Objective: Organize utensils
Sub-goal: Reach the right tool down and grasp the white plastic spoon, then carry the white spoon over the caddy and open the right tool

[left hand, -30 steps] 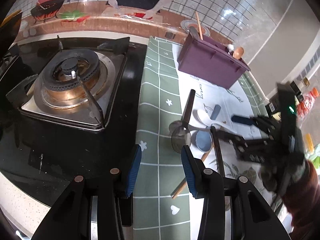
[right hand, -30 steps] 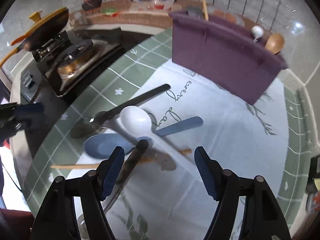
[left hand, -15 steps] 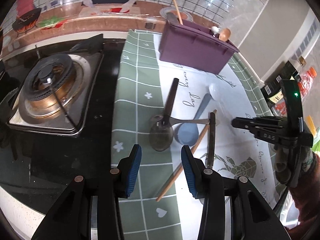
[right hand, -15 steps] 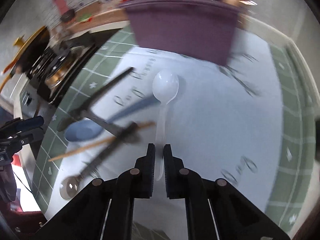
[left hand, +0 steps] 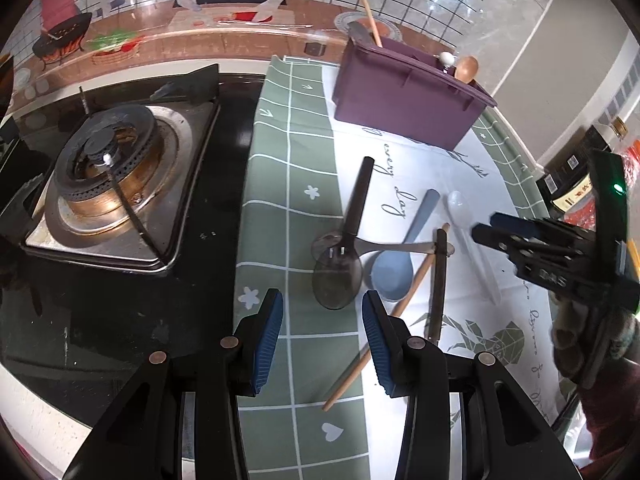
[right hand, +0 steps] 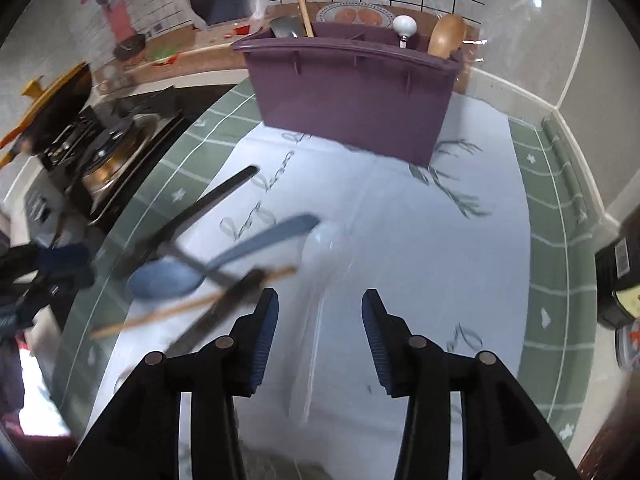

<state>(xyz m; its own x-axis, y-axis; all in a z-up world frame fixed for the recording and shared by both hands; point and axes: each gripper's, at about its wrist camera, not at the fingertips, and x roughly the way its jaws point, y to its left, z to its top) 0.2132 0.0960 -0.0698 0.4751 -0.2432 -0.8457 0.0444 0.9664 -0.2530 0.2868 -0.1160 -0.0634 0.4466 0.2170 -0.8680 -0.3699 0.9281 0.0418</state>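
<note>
Green-and-white cloth (left hand: pixel 292 168) beside the gas hob (left hand: pixel 108 184): white spoon (right hand: pixel 320 252) lies blurred on it between the right gripper (right hand: pixel 320 320) pads, whose jaws have just been opening and touch nothing, while the left gripper (left hand: pixel 322 320) hovers apart over the dark ladle (left hand: pixel 340 268), purple caddy (right hand: pixel 352 92) behind.

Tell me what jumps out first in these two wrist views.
The purple utensil box at the back of the cloth, with a wooden spoon and a white-knobbed utensil sticking out. In front of it, a crossed pile: blue spoon, dark ladle, wooden chopstick. The white spoon lies apart, between the open pads of the right tool. Left of the cloth sits a gas burner.
</note>
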